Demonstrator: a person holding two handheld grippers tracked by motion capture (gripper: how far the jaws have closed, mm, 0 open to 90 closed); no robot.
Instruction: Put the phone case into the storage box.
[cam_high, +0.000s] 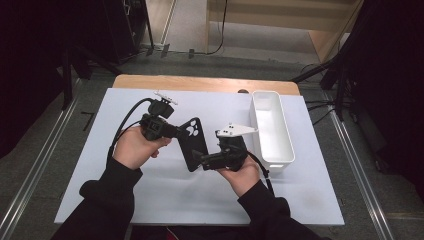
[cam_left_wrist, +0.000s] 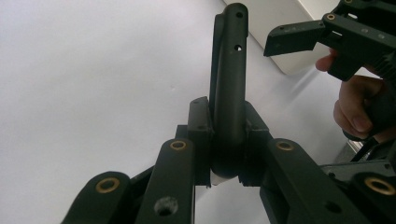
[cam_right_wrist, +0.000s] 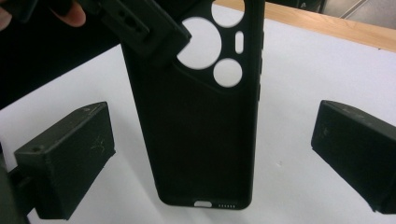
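In my right gripper view the case stands lengthwise straight ahead of me, its port end nearest and its camera cutouts farthest. My right gripper has its jaws well apart, one on each side of the case's lower end, and neither pad touches it. So the case lies dead centre between my right jaws, long axis running away from me along the line of the tool. That is the relation I care about: closing here would, I judge, catch the case across its width near the port end.

From above, the case hangs over the white board between my two hands, tilted, with the right gripper at its near lower corner. Farther up, my left gripper is clamped on the case's upper edge beside the cutouts; its own view shows both pads pressed on the thin edge.

Beyond, to the right, sits the white bin, well apart from the case.
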